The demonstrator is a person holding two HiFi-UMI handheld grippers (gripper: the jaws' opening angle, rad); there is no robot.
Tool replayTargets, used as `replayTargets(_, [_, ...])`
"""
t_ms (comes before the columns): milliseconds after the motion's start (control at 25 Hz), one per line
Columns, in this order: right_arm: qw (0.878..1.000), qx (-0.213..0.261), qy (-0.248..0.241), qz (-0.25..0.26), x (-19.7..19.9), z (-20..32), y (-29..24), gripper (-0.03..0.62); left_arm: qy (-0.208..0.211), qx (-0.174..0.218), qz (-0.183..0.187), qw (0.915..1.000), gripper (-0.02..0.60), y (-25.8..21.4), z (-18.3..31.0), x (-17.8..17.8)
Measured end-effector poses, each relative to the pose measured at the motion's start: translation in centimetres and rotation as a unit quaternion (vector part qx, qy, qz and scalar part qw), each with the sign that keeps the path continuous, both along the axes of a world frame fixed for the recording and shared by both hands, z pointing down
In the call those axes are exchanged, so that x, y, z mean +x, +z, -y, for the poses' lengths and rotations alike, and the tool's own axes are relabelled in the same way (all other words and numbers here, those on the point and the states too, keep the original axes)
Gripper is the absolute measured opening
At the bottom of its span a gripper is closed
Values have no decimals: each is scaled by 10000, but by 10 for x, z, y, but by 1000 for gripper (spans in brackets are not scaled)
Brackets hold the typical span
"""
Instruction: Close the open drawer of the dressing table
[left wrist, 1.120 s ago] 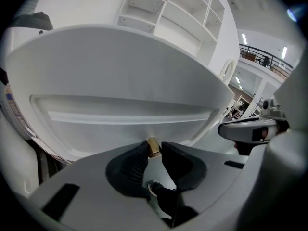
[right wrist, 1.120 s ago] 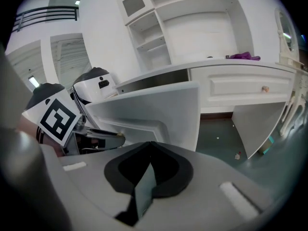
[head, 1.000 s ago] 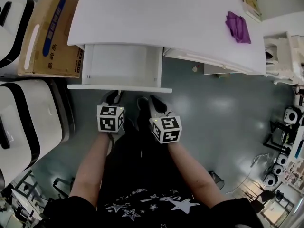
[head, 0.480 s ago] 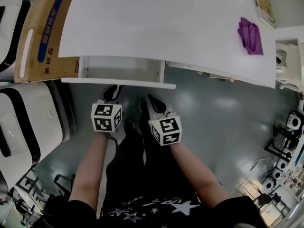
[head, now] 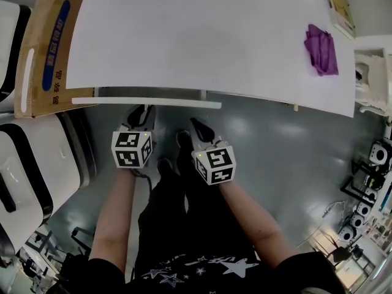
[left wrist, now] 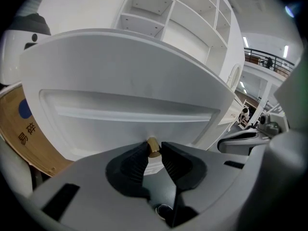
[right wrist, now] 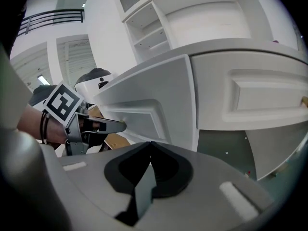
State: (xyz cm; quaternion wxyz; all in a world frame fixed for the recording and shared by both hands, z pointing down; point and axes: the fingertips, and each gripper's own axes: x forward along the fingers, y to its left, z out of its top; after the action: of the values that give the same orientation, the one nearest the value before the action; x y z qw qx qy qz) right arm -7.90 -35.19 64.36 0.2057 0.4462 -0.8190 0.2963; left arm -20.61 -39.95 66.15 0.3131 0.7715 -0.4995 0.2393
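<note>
The drawer is almost home under the dressing table's worktop, with only its front lip showing; I judge a short push remains. The left claw pinches its brass knob. The right claw, closed and empty, hangs at 3 o'clock. The cardboard box at 9 o'clock is out of the way.

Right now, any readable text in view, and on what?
"易碎": cardboard box, seen in left gripper view.
Blue label on that box: characters too small to read.
Marker cubes: square codes only, no words.
Book-like item at tabletop corner: print too blurred.
</note>
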Motion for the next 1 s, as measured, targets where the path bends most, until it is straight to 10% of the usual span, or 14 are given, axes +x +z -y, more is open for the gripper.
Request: replayTargets(1000, [9992, -85, -378, 49, -7, 13, -1, 3, -9, 60, 201, 9998, 92, 0, 42, 2])
